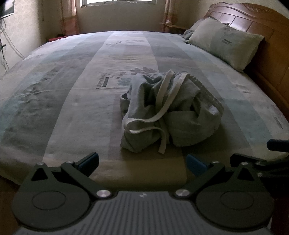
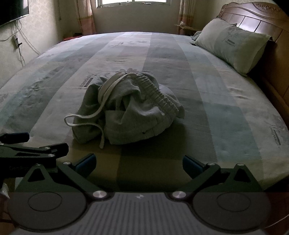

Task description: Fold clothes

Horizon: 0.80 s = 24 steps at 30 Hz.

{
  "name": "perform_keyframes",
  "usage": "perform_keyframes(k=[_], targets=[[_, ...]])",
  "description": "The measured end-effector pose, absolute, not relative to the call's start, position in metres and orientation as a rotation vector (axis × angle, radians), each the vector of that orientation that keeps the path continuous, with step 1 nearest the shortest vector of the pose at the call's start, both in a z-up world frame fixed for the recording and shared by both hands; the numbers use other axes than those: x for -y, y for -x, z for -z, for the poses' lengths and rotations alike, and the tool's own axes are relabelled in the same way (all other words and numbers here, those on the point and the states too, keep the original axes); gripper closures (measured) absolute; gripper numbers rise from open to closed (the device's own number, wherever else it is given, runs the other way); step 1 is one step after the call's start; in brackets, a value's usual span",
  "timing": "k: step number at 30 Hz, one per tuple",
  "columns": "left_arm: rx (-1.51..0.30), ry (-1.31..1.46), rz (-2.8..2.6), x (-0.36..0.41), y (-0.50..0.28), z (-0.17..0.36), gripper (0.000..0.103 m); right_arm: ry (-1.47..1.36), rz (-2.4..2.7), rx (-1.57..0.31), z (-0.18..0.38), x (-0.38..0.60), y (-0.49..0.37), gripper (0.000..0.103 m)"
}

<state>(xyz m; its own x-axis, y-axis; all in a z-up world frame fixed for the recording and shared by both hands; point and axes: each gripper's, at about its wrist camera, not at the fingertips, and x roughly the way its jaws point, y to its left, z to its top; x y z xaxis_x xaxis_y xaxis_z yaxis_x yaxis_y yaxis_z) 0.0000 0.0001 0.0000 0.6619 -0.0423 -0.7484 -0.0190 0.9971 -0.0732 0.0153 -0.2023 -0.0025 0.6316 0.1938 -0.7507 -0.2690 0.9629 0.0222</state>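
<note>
A crumpled grey garment (image 1: 168, 110) with a ribbed elastic waistband and a long pale drawstring lies in a heap on the bed (image 1: 72, 94). It also shows in the right wrist view (image 2: 130, 110), a little left of centre. My left gripper (image 1: 142, 163) is open and empty, held short of the heap over the near edge of the bed. My right gripper (image 2: 139, 165) is open and empty, also short of the heap. The left gripper (image 2: 27, 150) shows at the left edge of the right wrist view.
The bed has a striped, flower-printed sheet. A pillow (image 1: 225, 43) leans against the wooden headboard (image 1: 252, 19) at the right. A window and curtains (image 1: 70, 16) are at the far wall. Cables hang on the left wall (image 2: 19, 47).
</note>
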Motion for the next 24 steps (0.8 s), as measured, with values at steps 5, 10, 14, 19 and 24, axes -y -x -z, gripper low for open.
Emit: perform_keyframes(k=[5, 10, 14, 19, 24], targets=[[-0.841, 0.101, 0.035, -0.005, 0.001, -0.001, 0.001, 0.094, -0.267, -0.844, 0.003, 0.202, -0.015, 0.000], [-0.840, 0.068, 0.013, 0.003, 0.002, 0.001, 0.001, 0.086, -0.271, -0.848, 0.003, 0.204, -0.016, 0.000], [-0.848, 0.066, 0.012, 0.004, 0.001, 0.000, 0.001, 0.074, -0.269, -0.843, 0.003, 0.207, -0.015, 0.000], [-0.852, 0.058, 0.010, 0.005, 0.001, 0.000, 0.001, 0.074, -0.272, -0.844, 0.004, 0.206, -0.016, 0.000], [-0.851, 0.056, 0.011, 0.005, 0.001, 0.000, 0.001, 0.071, -0.274, -0.845, 0.004, 0.208, -0.016, 0.000]])
